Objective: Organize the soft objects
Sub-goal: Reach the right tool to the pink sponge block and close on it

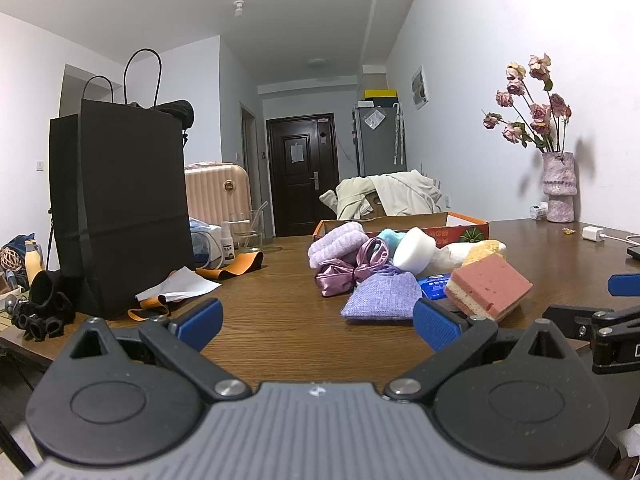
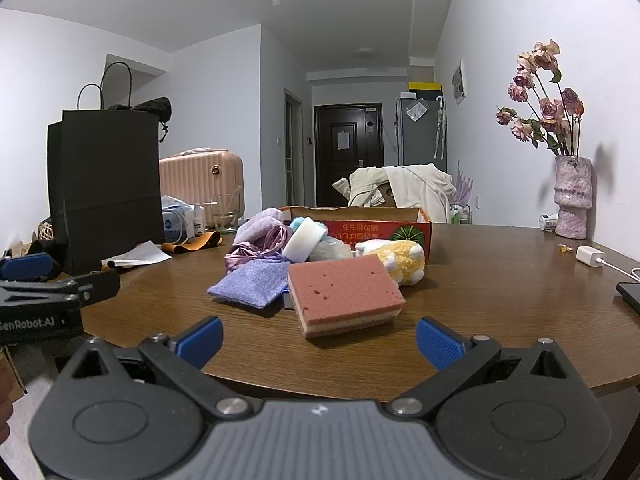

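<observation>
A pile of soft things lies mid-table: a pink layered sponge (image 2: 344, 294) (image 1: 488, 286) at the front, a lilac cloth sachet (image 2: 250, 282) (image 1: 382, 298), a satin scrunchie (image 1: 350, 270), a lilac towel roll (image 1: 338, 242), a white round sponge (image 2: 306, 238) (image 1: 414, 250) and a yellow plush toy (image 2: 402, 262). Behind them stands an open orange cardboard box (image 2: 372, 226) (image 1: 464, 228). My left gripper (image 1: 318, 322) is open and empty, short of the sachet. My right gripper (image 2: 318, 340) is open and empty, just in front of the pink sponge.
A tall black paper bag (image 1: 120, 208) stands at the left with papers and orange straps at its foot. A vase of dried roses (image 2: 572, 200), a white charger (image 2: 590, 256) and a phone (image 2: 630, 294) are at the right. A chair with clothes stands beyond the table.
</observation>
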`<state>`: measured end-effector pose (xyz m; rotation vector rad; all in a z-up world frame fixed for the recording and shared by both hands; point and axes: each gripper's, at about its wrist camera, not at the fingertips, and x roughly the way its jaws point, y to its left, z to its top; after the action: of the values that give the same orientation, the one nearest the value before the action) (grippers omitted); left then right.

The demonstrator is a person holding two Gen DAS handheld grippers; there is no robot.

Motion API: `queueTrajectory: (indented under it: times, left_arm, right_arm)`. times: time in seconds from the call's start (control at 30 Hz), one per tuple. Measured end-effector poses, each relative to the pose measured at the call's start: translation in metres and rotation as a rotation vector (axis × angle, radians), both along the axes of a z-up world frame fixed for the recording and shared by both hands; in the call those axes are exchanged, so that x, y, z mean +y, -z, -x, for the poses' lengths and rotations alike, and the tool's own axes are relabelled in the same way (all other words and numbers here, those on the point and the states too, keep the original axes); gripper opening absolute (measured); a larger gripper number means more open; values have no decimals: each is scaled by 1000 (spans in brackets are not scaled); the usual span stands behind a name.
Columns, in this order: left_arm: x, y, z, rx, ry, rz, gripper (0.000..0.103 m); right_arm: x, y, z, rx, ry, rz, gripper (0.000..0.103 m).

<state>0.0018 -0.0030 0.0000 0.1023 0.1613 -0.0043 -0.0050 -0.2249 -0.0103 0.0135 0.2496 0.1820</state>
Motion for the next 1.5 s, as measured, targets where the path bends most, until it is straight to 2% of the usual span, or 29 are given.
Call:
queueTrajectory:
  times: [0.23, 0.43, 0.5, 0.57, 0.67, 0.77, 0.83, 0.97, 1.03, 1.13, 1.17, 1.2, 1.23, 1.27, 1.33, 1.37, 1.4, 1.5]
  left_arm:
    - [-1, -4, -7, 8, -12, 5, 103]
    - [-4, -10, -35, 69, 11, 44, 103]
    - [-9, -10, -42, 33, 4, 41, 103]
    - [-16, -9, -44, -36, 37, 42, 103]
    - [-31, -10, -55, -39, 86, 31, 103]
    - [-47, -11, -75, 44, 143, 17, 103]
    - [-56, -13, -90, 112, 192, 44, 103]
    - [-69, -11, -125, 248, 202, 110, 103]
    - [-70, -9, -141, 312, 222, 163, 101]
    - [-71, -5, -150, 348, 254, 198, 90]
    - [-73, -5, -151, 352, 263, 197, 80]
    - [-75, -5, -152, 357, 273, 198, 70]
    - [-77, -4, -154, 361, 285, 204, 66]
    - [-78, -3, -155, 365, 292, 217, 57]
    - [-79, 0, -158, 390, 311, 242, 45]
    - [-80, 0, -159, 406, 324, 253, 38]
    - [-79, 0, -159, 411, 317, 259, 35]
    - [-70, -5, -154, 415, 325, 276, 34]
  right_arm:
    - [-1, 0, -10, 1, 4, 0, 103]
    - [-9, -3, -31, 11, 5, -18, 103]
    - [-14, -5, -43, 41, -2, -32, 103]
    - [-20, -7, -58, 93, -30, -58, 103]
    - [-30, -11, -82, 157, -45, -109, 103]
    - [-40, -14, -102, 170, -63, -107, 103]
    - [-44, -16, -117, 178, -75, -83, 103]
    - [-52, -21, -144, 173, -98, 17, 103]
    - [-59, -22, -158, 178, -130, 16, 103]
    - [-73, -20, -176, 216, -185, -72, 101]
    - [-78, -19, -181, 230, -213, -118, 100]
    - [-81, -18, -184, 244, -241, -153, 92]
    - [-83, -16, -186, 260, -275, -191, 80]
    - [-84, -13, -188, 281, -303, -226, 74]
    - [-84, -6, -188, 320, -326, -259, 47]
    - [-83, -5, -184, 319, -326, -267, 47]
    - [-83, -5, -179, 317, -317, -273, 45]
    - [-82, -6, -159, 345, -302, -302, 40]
